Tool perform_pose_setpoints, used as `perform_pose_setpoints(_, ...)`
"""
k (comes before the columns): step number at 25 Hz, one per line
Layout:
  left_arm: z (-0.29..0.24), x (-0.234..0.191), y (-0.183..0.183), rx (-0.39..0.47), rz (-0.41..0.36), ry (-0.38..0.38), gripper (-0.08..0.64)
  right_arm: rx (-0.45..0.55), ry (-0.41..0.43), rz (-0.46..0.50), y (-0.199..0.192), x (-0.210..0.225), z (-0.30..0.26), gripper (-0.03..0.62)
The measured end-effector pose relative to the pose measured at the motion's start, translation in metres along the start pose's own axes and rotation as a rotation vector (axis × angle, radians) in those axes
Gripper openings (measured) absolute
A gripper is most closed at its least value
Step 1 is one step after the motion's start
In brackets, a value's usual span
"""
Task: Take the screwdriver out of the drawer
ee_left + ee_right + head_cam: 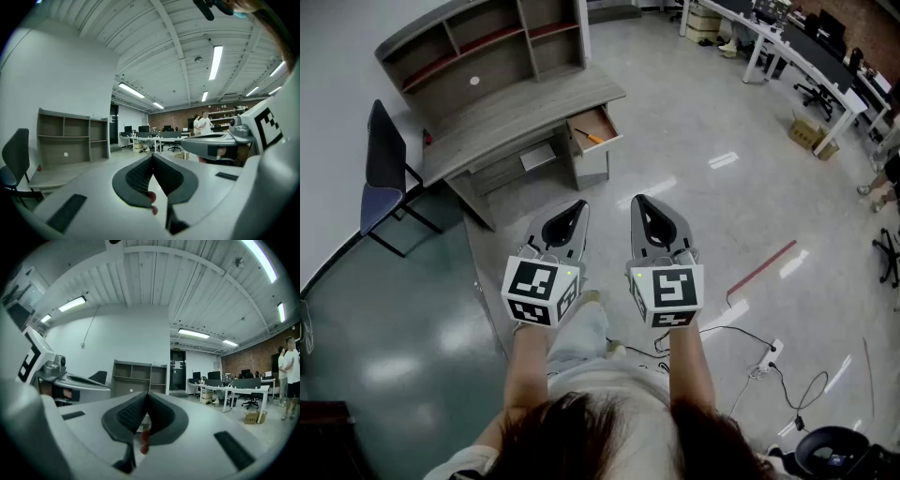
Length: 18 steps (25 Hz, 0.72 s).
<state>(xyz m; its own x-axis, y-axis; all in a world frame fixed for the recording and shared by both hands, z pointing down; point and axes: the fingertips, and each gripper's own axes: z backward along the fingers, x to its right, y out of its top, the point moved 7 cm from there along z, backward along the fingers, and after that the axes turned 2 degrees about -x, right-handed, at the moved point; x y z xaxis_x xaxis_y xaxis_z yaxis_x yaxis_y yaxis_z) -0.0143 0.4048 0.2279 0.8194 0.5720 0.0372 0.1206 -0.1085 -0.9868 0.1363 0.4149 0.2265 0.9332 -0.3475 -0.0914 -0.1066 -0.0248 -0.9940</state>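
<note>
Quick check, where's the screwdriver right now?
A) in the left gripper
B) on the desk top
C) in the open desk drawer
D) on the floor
C: in the head view the orange-handled screwdriver lies inside the open drawer of the desk, while the left gripper and right gripper are both shut on nothing, well short of the desk.

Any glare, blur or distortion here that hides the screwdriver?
Head view: sharp, lamp glare on the floor, well clear of the open drawer; the screwdriver is small but visible. Left gripper view and right gripper view: strong fisheye bend, black corners, ceiling lamps blown out.
</note>
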Motion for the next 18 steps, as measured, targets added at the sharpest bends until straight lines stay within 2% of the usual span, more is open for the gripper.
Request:
perform_pose_setpoints(6,-0.035,-0.028,0.004,0.000,0.007,-0.015,0.017,0.009,-0.014,-0.001,0.004,0.011,-0.042,0.026)
perform_pose_setpoints(18,-0.109,-0.116,0.009,0.012,0.022,-0.034,0.017,-0.004,-0.038,0.037,0.008,0.021,-0.151,0.026)
